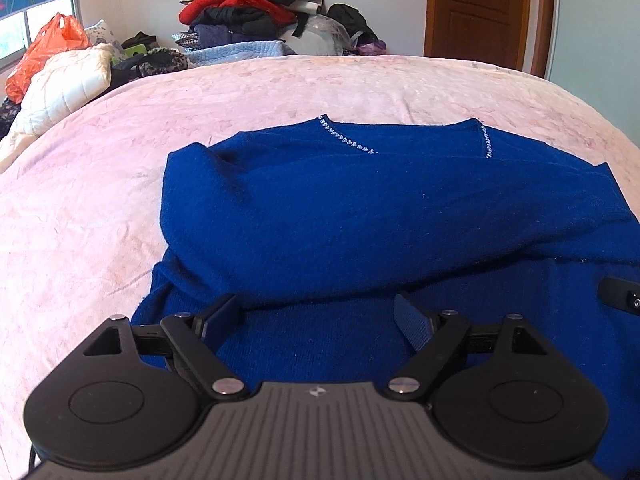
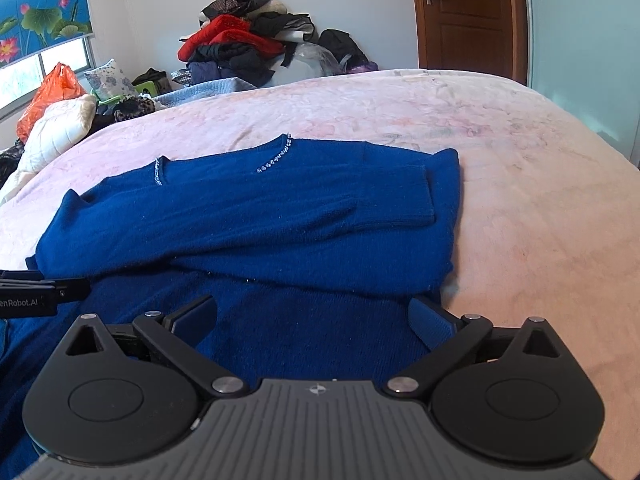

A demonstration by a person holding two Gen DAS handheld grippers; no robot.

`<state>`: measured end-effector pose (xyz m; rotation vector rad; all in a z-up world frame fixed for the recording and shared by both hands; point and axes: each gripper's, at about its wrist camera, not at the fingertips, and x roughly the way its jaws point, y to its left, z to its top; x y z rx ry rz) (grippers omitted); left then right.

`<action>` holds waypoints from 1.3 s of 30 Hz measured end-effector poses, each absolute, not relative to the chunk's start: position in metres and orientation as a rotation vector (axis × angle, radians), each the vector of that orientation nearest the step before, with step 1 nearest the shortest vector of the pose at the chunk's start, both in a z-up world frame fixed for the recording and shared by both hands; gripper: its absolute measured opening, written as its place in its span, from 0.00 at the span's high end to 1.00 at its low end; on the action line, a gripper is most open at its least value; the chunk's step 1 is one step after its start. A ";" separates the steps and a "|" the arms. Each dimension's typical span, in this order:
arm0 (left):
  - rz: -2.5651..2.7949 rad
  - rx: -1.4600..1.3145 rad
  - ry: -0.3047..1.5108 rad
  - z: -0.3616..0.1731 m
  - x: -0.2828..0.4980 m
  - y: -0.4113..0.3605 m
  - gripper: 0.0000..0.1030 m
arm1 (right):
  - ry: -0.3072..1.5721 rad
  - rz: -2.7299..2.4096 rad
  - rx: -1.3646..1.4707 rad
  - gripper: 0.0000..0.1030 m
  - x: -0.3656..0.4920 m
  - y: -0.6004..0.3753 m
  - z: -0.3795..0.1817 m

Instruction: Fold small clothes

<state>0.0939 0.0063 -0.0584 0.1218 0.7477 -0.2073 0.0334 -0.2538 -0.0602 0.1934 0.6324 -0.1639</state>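
Blue sweater (image 2: 248,216) flat on bed (image 2: 520,184), sleeves folded across chest; bottom fold left. Left gripper (image 1: 320,320), right gripper (image 2: 316,316) spread wide over hem, holding nothing.

The blue sweater (image 1: 360,208) is a matt, fuzzy knit with shiny beads at the neckline; the bed (image 1: 100,208) cover looks soft, plush cloth; the door (image 1: 476,12) is glossy wood.

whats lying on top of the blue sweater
Its own sleeves are folded across the blue sweater, one cuff ending near the right edge. Both open grippers hover over its lower part. Whatever the folded sleeves cover is hidden.
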 end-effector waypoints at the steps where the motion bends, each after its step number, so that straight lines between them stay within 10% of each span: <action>1: -0.207 0.116 0.746 -0.059 0.093 0.007 0.17 | 0.628 -0.164 0.192 0.00 0.033 -0.254 -0.061; 39: -0.196 0.091 0.666 -0.073 0.076 0.018 0.00 | 0.661 -0.210 0.047 0.00 0.037 -0.232 -0.068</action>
